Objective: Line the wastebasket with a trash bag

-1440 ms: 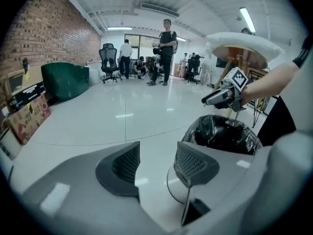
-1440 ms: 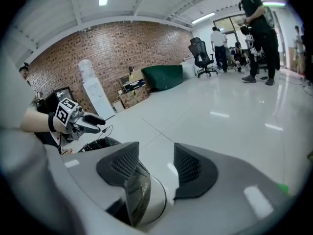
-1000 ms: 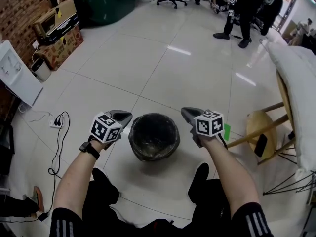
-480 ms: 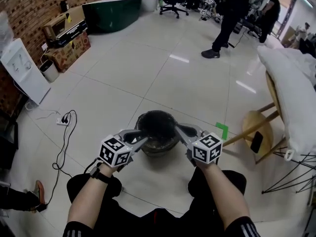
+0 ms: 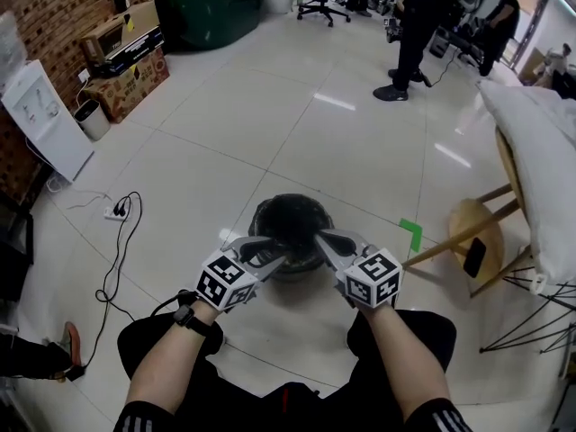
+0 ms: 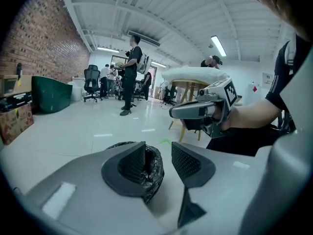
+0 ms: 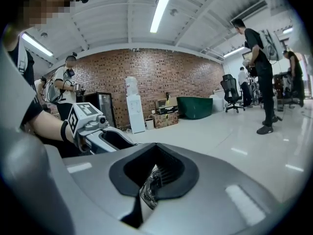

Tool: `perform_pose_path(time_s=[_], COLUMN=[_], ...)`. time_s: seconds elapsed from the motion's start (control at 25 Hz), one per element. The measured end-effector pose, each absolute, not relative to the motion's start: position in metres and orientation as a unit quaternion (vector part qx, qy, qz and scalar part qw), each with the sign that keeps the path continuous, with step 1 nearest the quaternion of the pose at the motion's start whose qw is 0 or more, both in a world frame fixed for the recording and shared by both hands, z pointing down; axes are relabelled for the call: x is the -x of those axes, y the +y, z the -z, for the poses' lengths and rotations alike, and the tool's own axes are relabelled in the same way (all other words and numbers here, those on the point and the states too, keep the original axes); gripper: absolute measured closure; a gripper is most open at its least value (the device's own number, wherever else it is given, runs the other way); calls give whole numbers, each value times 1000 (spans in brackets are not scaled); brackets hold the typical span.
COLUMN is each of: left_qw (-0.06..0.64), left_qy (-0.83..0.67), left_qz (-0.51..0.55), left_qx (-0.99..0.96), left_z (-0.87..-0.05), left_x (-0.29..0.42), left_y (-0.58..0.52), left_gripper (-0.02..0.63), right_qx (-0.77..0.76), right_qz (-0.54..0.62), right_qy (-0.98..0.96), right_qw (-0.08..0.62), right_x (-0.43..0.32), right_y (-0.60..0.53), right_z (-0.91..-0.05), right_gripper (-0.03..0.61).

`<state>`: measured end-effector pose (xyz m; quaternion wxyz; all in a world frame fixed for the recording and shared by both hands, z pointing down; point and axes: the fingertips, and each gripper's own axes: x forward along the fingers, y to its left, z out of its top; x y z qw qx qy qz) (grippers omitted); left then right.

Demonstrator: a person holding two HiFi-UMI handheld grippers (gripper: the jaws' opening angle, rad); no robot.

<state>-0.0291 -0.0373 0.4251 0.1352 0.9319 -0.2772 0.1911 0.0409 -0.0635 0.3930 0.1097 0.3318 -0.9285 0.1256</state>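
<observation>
Now my right gripper (image 7: 155,177) has its jaws clamped on a shiny, crinkled fold of the trash bag (image 7: 148,192). The left gripper (image 6: 159,159) has just been opening its jaws. They stand apart, with thin black film in the gap beside one pad, unpressed. The round wastebasket (image 5: 292,202) sits on the floor just ahead of both jaws, the bag already inside it. I judge I'm seating the rim, so I should regrip left further around and draw the slippery film evenly, without tearing it.
</observation>
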Motion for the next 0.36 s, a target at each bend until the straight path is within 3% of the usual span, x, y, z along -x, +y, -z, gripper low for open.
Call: perform_pose_path(time_s=[0.36], left_qw=[133], left_qy=[-283], left_qz=[-192], left_qx=[-930], left_z=[-424], left_x=[33], left_y=[-42], left_gripper=[451], right_qx=[-339], right_qz=[-131], right_qy=[-925], right_qw=[107], right_x=[-47], right_y=[-69], right_z=[-395], right_gripper=[573])
